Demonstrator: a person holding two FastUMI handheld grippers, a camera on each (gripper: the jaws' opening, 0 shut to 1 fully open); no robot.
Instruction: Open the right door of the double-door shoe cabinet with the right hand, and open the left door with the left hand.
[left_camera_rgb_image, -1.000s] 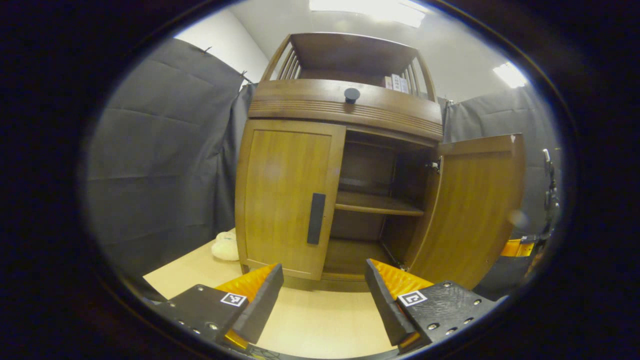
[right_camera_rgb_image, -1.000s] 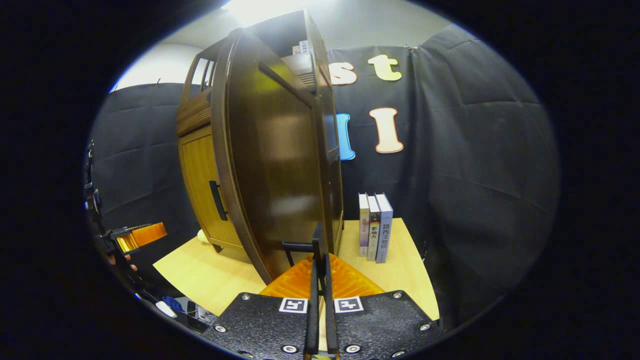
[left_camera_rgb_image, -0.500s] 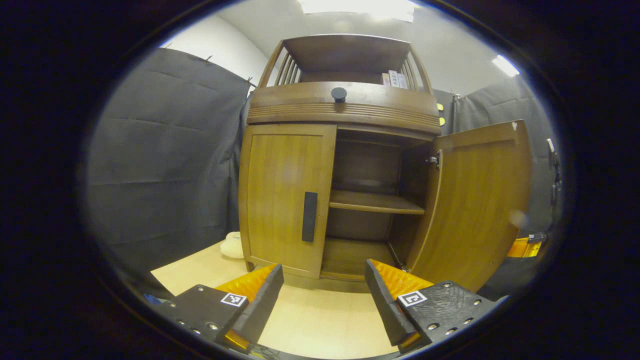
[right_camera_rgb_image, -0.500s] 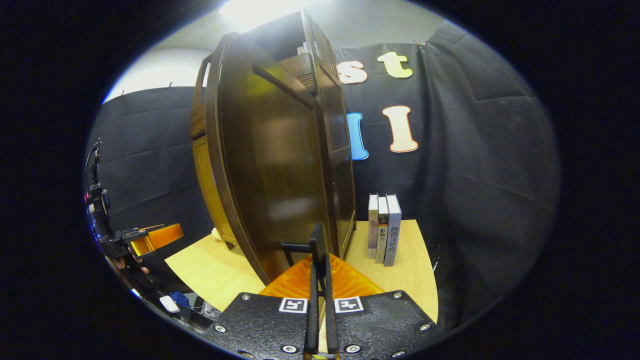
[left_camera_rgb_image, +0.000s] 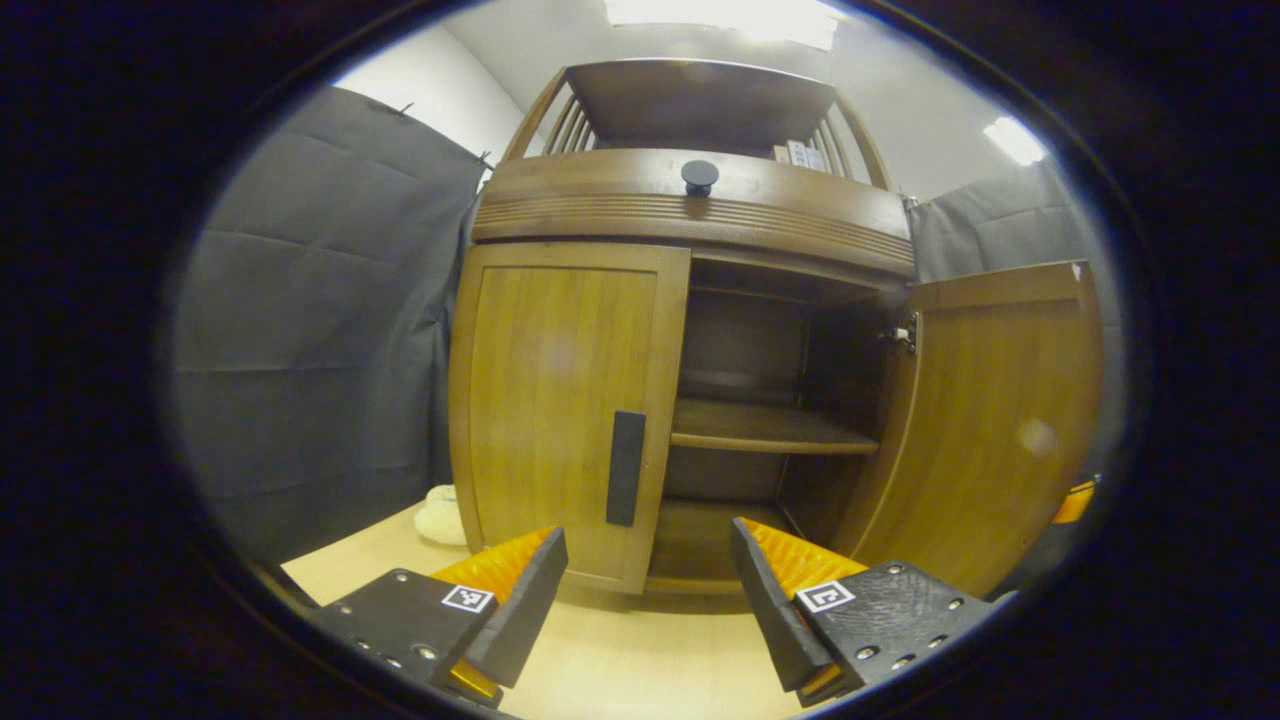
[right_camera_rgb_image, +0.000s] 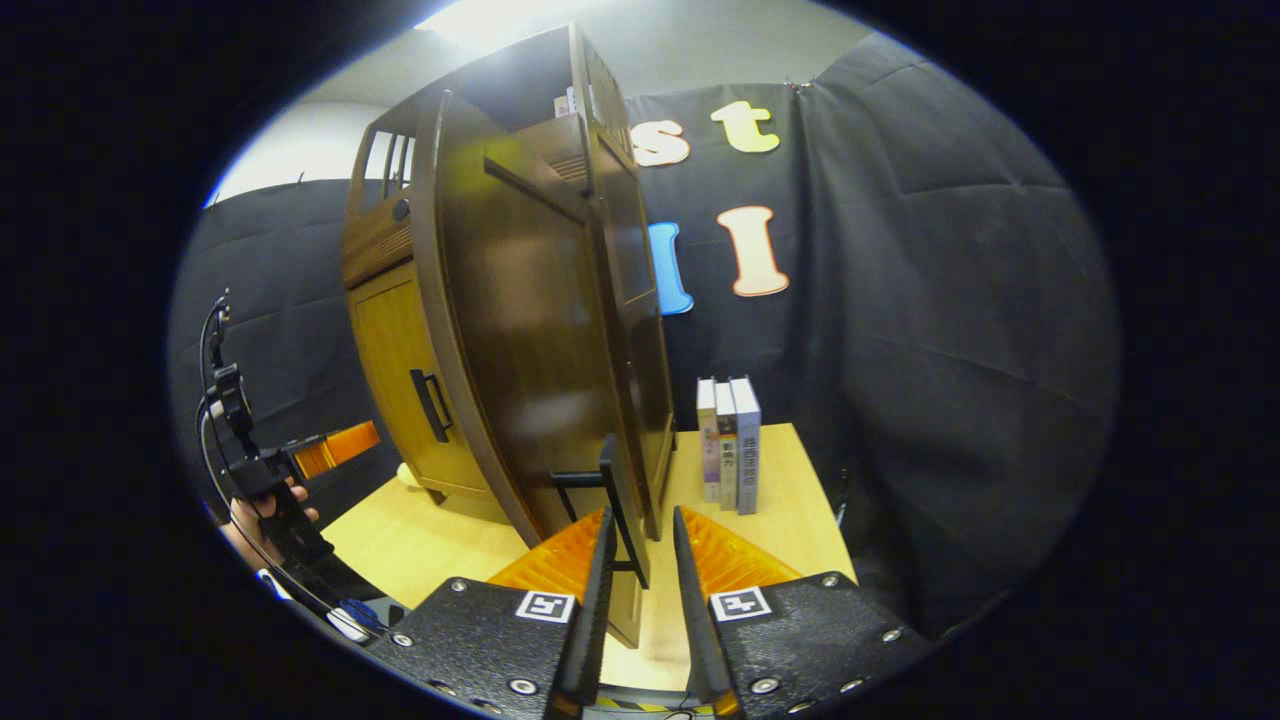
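— Where does the shoe cabinet (left_camera_rgb_image: 690, 215) stand?

— On the light wooden table (left_camera_rgb_image: 640, 660), against the black cloth wall. The right door (left_camera_rgb_image: 990, 420) is swung wide open, so the shelf (left_camera_rgb_image: 765, 430) inside shows. The left door (left_camera_rgb_image: 560, 400) lies flush in its frame, its dark upright handle (left_camera_rgb_image: 625, 468) at the inner edge.

— And the left gripper (left_camera_rgb_image: 648, 590)?

— It hangs in front of the cabinet, low, aimed about at the left door's handle. Its jaws are spread wide with nothing between them, and it touches nothing.

— The right gripper (right_camera_rgb_image: 640, 580)?

— It sits at the free edge of the open right door. In the right gripper view the door's handle (right_camera_rgb_image: 615, 500) stands between the two fingers, which are a little apart; there's a slim gap on each side, so I can't say they press on it.

— Anything else about?

— Three books (right_camera_rgb_image: 728, 445) stand upright on the table, just beside the cabinet's right side. A pale soft lump (left_camera_rgb_image: 438, 515) lies by the cabinet's left foot; I can't tell what it is. A round dark knob (left_camera_rgb_image: 699, 175) sits on the curved band above the doors. In the right gripper view a hand (right_camera_rgb_image: 265, 510) holds the other gripper, off to the left, well apart from the left door.
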